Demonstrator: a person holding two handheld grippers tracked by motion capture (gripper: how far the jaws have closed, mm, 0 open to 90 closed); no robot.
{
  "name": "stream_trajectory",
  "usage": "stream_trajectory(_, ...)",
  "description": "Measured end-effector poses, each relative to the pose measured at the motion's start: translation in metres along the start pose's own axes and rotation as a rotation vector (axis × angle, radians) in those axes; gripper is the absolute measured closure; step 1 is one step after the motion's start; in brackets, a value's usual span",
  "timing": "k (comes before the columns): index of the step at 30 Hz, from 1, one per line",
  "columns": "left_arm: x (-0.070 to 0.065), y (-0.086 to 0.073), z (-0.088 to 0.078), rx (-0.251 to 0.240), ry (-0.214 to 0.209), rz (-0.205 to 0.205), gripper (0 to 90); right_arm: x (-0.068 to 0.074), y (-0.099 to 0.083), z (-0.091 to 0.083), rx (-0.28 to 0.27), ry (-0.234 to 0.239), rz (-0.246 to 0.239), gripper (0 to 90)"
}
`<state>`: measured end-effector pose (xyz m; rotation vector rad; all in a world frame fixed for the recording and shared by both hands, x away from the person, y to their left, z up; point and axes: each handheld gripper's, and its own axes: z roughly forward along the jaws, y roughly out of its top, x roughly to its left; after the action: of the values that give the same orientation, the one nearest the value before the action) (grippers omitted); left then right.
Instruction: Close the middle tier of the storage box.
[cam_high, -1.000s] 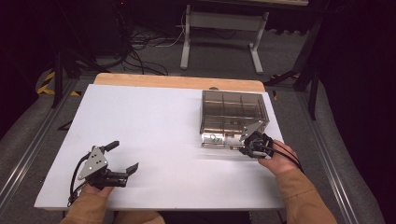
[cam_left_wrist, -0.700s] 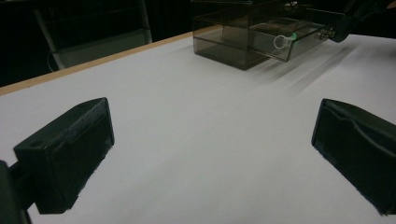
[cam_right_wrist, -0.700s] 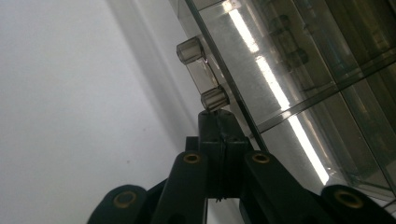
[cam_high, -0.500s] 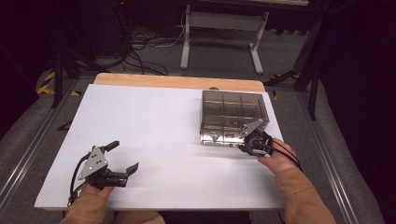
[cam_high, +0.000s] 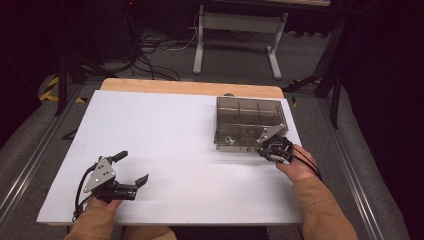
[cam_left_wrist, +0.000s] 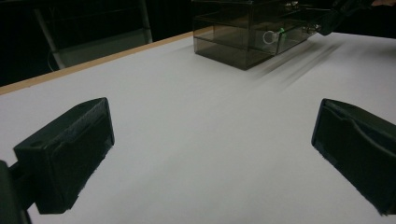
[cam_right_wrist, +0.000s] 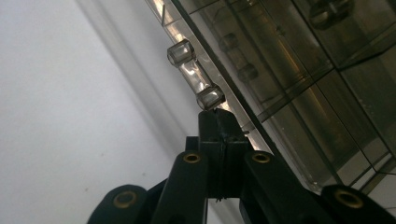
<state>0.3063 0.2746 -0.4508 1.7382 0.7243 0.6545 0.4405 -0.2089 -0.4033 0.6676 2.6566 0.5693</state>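
A smoky clear box (cam_high: 247, 117) with compartments and a front drawer stands at the table's far right; in the left gripper view the box (cam_left_wrist: 243, 32) is far off. A small pale ring with a green bit (cam_high: 229, 140) lies inside near the front. My right gripper (cam_high: 265, 146) is at the box's front right corner. In the right gripper view its jaws (cam_right_wrist: 217, 116) are shut together with nothing between them, and the tip touches the end of the drawer's clear handle (cam_right_wrist: 196, 77). My left gripper (cam_high: 134, 166) rests at the near left, open and with nothing in it (cam_left_wrist: 212, 154).
The white table top (cam_high: 165, 135) is bare between the two grippers. A wooden strip (cam_high: 190, 87) edges its far side. Beyond it are cables and a stand's legs (cam_high: 235, 45) on the floor.
The right gripper has moved a little away from me toward the box, and the box's front drawer has slid inward. The left gripper has stayed where it was.
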Motion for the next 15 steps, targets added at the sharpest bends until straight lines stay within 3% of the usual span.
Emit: stream_trajectory(15,0.0005,0.0001,-0.0002,0.000,-0.002,0.005,0.2,-0.0066,0.0029,0.0065,-0.035,-0.048,0.039,90.0)
